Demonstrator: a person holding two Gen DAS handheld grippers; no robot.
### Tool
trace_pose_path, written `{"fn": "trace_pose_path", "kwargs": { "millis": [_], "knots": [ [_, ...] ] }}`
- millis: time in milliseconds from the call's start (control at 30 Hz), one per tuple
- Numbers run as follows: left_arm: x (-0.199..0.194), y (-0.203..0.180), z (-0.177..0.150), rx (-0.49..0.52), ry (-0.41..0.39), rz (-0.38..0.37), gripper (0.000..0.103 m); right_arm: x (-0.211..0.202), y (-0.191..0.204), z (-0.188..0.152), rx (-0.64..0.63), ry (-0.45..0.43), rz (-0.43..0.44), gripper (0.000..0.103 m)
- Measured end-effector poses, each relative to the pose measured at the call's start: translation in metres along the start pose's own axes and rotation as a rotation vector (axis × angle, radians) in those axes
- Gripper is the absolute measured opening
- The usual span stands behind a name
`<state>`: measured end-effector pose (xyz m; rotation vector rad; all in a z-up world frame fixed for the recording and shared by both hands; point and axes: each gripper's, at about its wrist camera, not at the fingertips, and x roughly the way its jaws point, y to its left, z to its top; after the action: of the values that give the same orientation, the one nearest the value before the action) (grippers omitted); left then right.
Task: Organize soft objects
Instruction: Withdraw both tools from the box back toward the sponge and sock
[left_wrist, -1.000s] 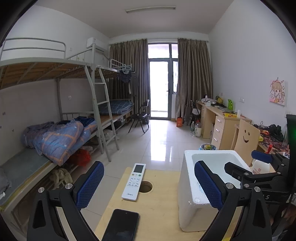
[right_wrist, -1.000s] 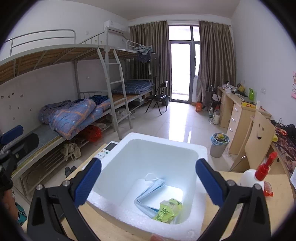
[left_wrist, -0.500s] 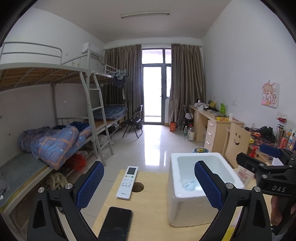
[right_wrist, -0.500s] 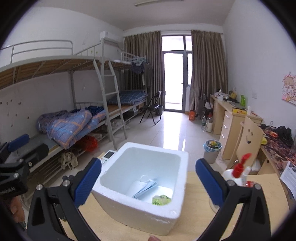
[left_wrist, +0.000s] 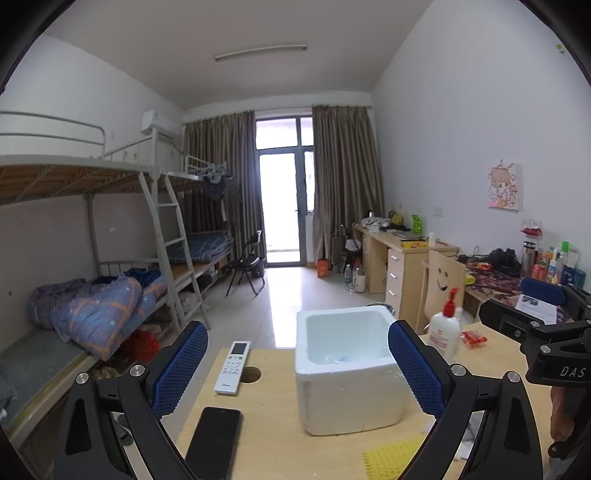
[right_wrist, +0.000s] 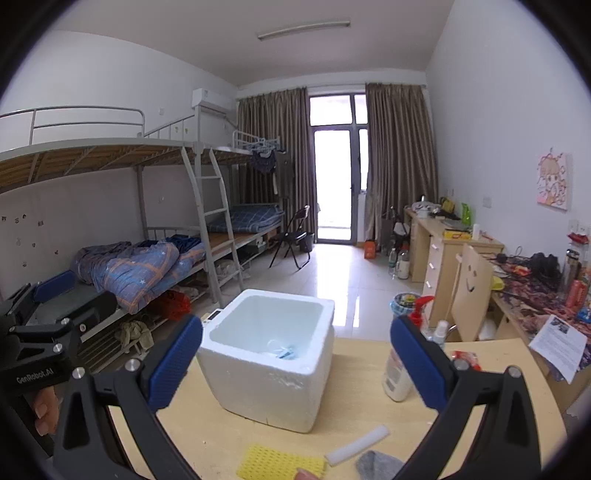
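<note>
A white foam box (left_wrist: 347, 373) stands on the wooden table (left_wrist: 273, 435); it also shows in the right wrist view (right_wrist: 269, 362), with a blue face mask (right_wrist: 286, 352) inside. A yellow mesh cloth (right_wrist: 279, 466) lies at the near edge, also seen in the left wrist view (left_wrist: 391, 459). A grey soft item (right_wrist: 376, 466) and a white foam strip (right_wrist: 356, 445) lie beside it. My left gripper (left_wrist: 295, 369) is open and empty, held back from the box. My right gripper (right_wrist: 295, 365) is open and empty, also back from the box.
A white remote (left_wrist: 232, 367), a round hole (left_wrist: 250, 373) and a black phone (left_wrist: 214, 441) lie left of the box. A pump bottle (left_wrist: 445, 325) and a red packet (left_wrist: 473, 336) stand right of it. Bunk beds line the left wall, desks the right.
Both grippers have pulled back and up from the box, which now looks smaller and farther. The yellow cloth, grey item and foam strip have come into view. Both stay open.
</note>
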<state>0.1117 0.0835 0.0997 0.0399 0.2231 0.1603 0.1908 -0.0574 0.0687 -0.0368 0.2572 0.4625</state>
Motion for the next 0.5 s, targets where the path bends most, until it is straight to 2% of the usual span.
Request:
{"fn": "trace_pose_path", "kwargs": {
  "millis": [500],
  "knots": [
    [-0.062, -0.026, -0.02, -0.012, -0.048, -0.041, 0.099, -0.071, -0.005, -0.032, -0.036, -0.078, -0.064, 0.103]
  ]
}}
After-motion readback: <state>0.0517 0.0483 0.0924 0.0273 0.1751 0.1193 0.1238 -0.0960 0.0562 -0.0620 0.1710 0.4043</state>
